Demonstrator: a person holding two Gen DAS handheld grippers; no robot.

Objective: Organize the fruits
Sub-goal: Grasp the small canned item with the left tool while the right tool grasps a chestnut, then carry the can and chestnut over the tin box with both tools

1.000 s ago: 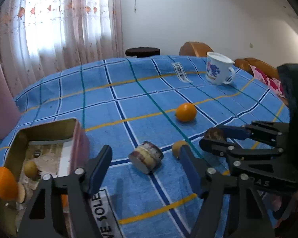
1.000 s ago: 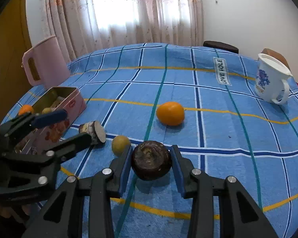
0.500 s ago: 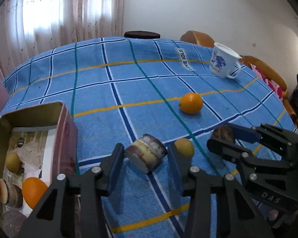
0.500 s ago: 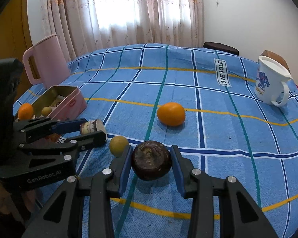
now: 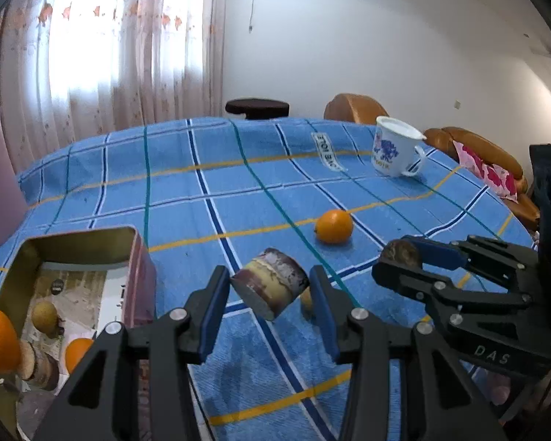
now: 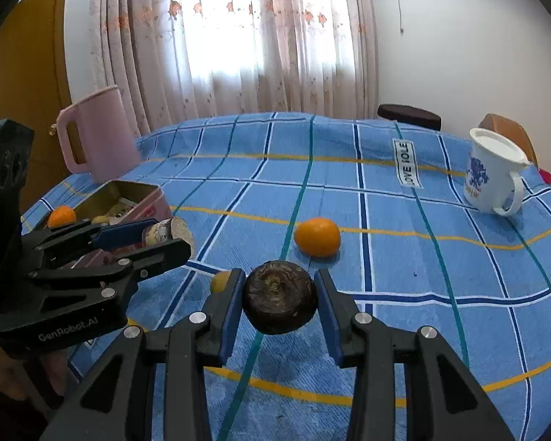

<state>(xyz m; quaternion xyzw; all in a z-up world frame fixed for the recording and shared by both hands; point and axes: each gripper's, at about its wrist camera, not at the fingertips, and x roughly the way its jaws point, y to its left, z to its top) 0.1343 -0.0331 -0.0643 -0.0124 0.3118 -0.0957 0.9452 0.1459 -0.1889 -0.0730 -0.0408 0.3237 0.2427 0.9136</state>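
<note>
My left gripper point(image 5: 270, 292) is shut on a brown and cream cut piece of root point(image 5: 270, 286) and holds it above the blue checked tablecloth. It also shows in the right wrist view point(image 6: 165, 233). My right gripper point(image 6: 279, 299) is shut on a dark round fruit point(image 6: 280, 297), also seen in the left wrist view point(image 5: 400, 253). An orange point(image 5: 333, 226) lies on the cloth beyond. A small yellow fruit point(image 6: 220, 282) lies between the grippers, mostly hidden. The pink tin box point(image 5: 139, 257) at left holds oranges and other fruit.
A white mug with blue flowers point(image 5: 395, 152) stands at the far right. A pink jug point(image 6: 97, 136) stands behind the tin. Chairs and a dark stool point(image 5: 257, 107) stand beyond the table's far edge.
My left gripper has closed on the cut root piece and lifted it off the cloth. My right gripper has risen slightly, still holding the dark fruit.
</note>
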